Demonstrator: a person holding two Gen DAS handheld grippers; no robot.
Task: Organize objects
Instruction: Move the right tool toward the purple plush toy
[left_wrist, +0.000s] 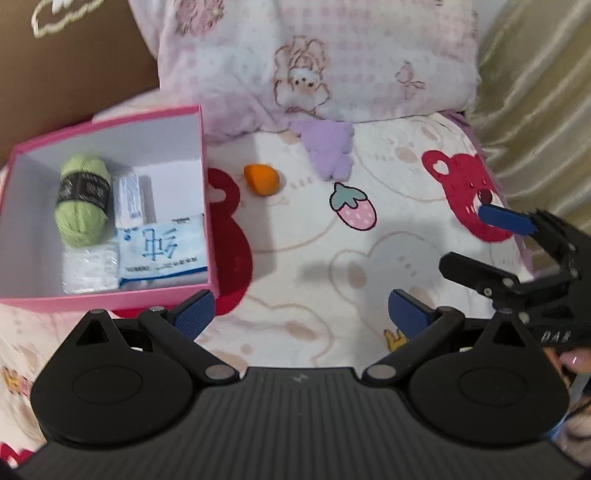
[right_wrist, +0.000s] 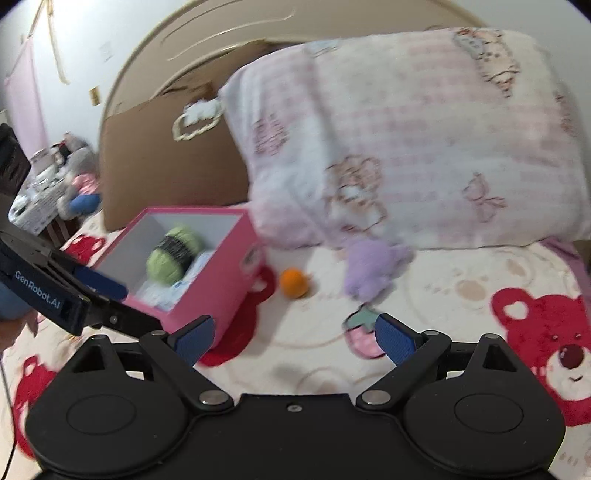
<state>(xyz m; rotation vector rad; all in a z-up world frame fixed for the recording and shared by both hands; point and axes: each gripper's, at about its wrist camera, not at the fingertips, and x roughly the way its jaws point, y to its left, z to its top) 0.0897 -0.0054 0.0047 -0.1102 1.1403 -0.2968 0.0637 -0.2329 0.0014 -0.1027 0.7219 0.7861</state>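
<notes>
A pink box (left_wrist: 205, 177) (right_wrist: 225, 273) sits on the bed sheet at the left. Inside lie a green yarn ball (left_wrist: 83, 201) (right_wrist: 173, 254), a white tube box (left_wrist: 127, 199), a blue-printed tissue pack (left_wrist: 162, 249) and a clear wrapped pack (left_wrist: 90, 271). An orange egg-shaped sponge (left_wrist: 260, 179) (right_wrist: 293, 282) lies on the sheet just right of the box. A purple plush (left_wrist: 328, 149) (right_wrist: 369, 269) rests by the pillow. My left gripper (left_wrist: 301, 319) hangs open above the sheet, nothing between its fingers. My right gripper (right_wrist: 295, 339) is open and empty too, over the sheet.
A pink checked pillow (left_wrist: 321, 59) (right_wrist: 406, 140) lies at the head of the bed, a brown headboard (left_wrist: 66, 62) behind the box. The sheet (left_wrist: 369, 258) carries red bear and strawberry prints. A cluttered side table (right_wrist: 40, 195) stands far left.
</notes>
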